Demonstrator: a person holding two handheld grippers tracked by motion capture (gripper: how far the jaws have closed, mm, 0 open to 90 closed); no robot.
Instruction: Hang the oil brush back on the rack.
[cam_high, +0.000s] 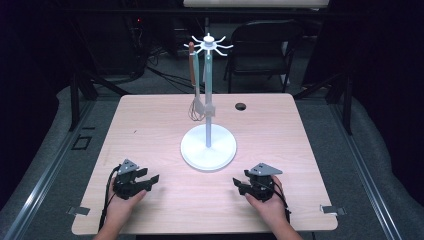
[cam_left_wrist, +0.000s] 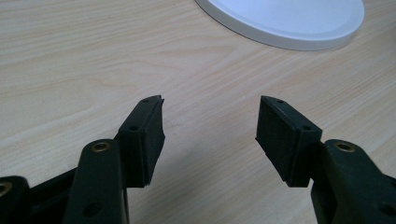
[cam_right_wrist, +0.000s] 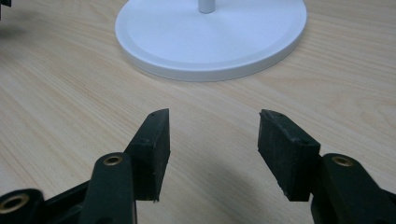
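So you've got both hands down at the near edge of the light wood table (cam_high: 150, 130), 1 gripper in each. Your left gripper (cam_high: 150, 181) sits near the front-left, jaws spread apart with nothing between them; in the left gripper view it's just bare wood in the gap (cam_left_wrist: 210, 135), and the edge of the white round base (cam_left_wrist: 289, 23) shows up top right. Your right gripper (cam_high: 240, 186) is at the front-right, jaws also spread wide and empty, and the right gripper view (cam_right_wrist: 214, 140) looks straight at that same base (cam_right_wrist: 210, 42) with the bottom of the pole rising from its middle.

The white stand (cam_high: 208, 107) is in the middle of the table, between your 2 grippers and a bit farther back, not touching either. It has a ring of hooks on top (cam_high: 209, 45). A whisk with a brown handle (cam_high: 194, 90) hangs from a hook on the left side, wire end down, right beside the pole. There's a small dark hole (cam_high: 241, 106) in the tabletop behind and to the right of the stand, and a black chair (cam_high: 262, 47) past the far edge.
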